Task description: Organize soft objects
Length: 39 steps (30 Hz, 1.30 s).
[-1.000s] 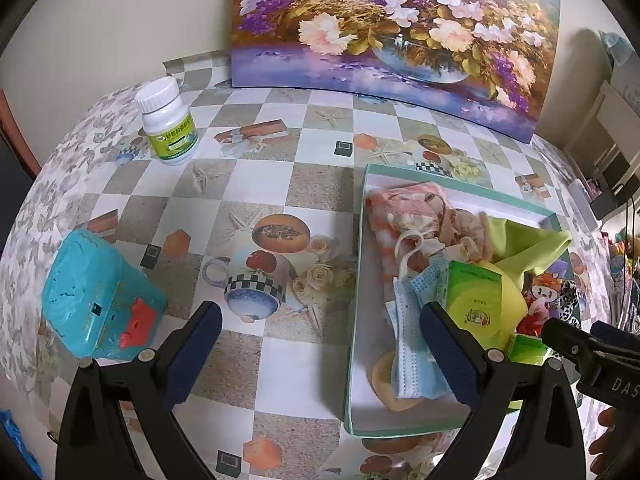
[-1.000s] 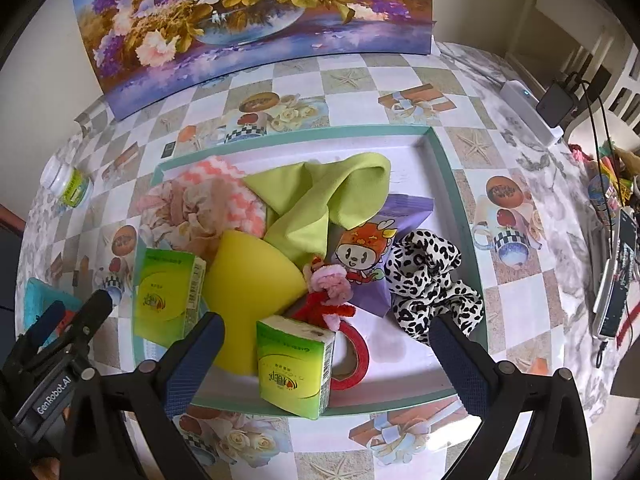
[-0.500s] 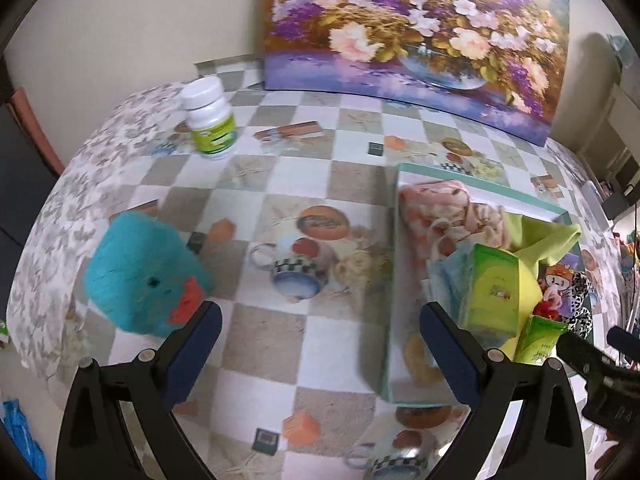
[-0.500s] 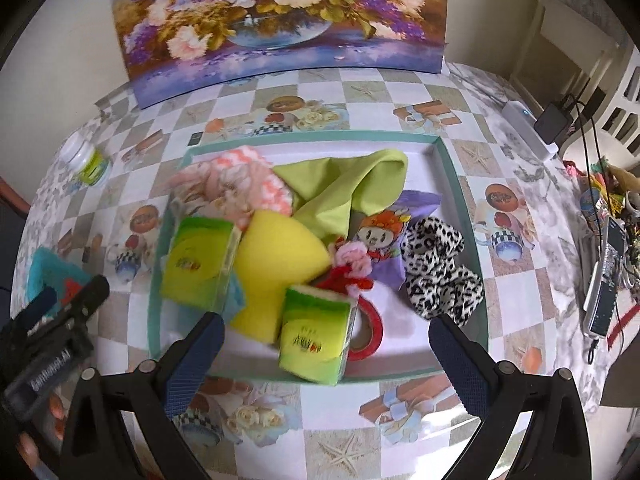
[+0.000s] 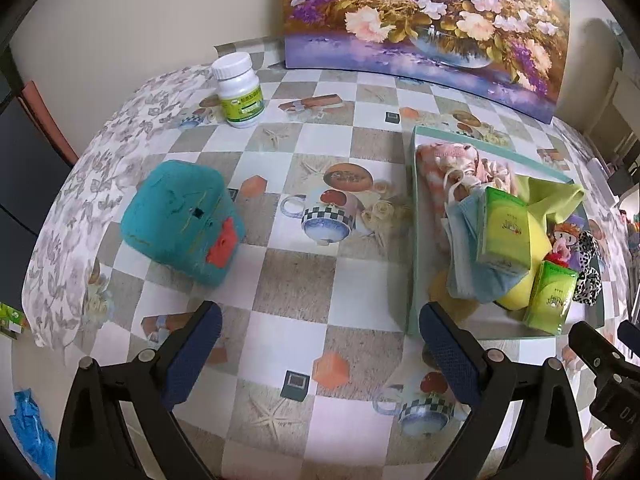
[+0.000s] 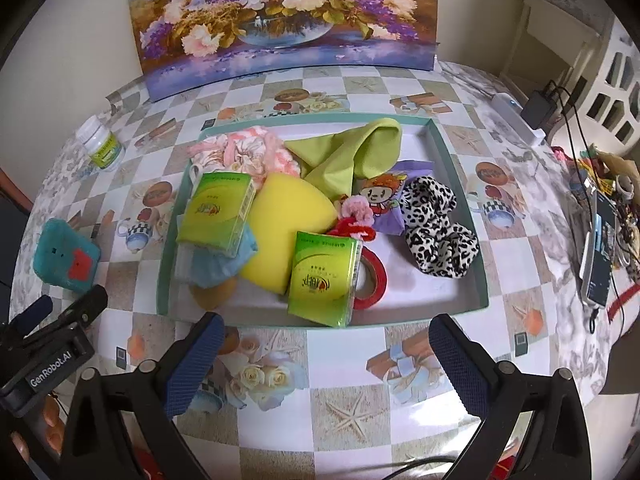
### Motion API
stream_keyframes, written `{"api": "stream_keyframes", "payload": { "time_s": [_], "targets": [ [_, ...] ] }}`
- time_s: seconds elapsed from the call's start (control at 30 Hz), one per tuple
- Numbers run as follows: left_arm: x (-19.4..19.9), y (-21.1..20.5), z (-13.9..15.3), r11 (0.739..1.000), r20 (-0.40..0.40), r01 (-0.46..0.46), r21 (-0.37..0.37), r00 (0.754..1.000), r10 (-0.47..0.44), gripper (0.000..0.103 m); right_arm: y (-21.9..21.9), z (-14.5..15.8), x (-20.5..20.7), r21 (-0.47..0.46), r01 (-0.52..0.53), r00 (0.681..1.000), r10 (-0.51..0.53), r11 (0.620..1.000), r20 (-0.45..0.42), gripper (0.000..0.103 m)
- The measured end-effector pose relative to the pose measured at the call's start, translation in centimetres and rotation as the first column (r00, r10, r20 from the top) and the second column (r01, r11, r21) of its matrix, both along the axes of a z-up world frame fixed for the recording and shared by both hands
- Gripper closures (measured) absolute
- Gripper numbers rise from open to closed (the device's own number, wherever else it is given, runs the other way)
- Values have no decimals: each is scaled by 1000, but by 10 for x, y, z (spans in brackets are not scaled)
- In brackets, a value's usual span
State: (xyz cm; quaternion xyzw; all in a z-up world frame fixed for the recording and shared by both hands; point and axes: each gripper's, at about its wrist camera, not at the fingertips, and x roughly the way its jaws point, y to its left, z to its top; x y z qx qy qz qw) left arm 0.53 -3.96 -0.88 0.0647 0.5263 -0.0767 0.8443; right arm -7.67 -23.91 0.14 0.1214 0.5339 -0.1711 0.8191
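A teal plush cube [image 5: 182, 226] with a red patch lies on the tablecloth, left of the teal tray [image 6: 460, 188]. The tray holds soft items: pink cloth [image 6: 244, 154], a lime cloth [image 6: 352, 156], a yellow sponge [image 6: 286, 220], two green tissue packs [image 6: 218, 208] [image 6: 324, 276], a blue face mask [image 6: 216, 264], a leopard scrunchie [image 6: 438, 232] and red tape [image 6: 374, 276]. My left gripper [image 5: 316, 342] stands open over bare tablecloth, with the plush cube ahead to its left. My right gripper [image 6: 328, 354] is open in front of the tray's near edge, empty.
A white pill bottle [image 5: 238, 90] stands at the back left of the table. A flower painting [image 5: 424, 24] leans on the wall behind. A power strip [image 6: 516, 114], phone and cables [image 6: 600, 248] lie at the right. The table edge curves close on the left.
Both grippers have pulled back toward the table's near edge. The left view has swung left, bringing the teal plush cube more toward the middle. Both stay open and empty.
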Motion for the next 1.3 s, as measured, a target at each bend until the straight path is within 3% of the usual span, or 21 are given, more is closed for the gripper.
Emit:
{"api": "stream_keyframes", "payload": {
  "time_s": [0.43,1.3],
  "targets": [
    [-15,11,13,999,33,-24,-30,999,25,4,4,13,-15,-15,14,999,-13,1000,51,0],
    [-15,12,16,999,57,-42,-15,997,43,4,2,15,-13,-25,12,998,-11,1000,60,0]
  ]
}}
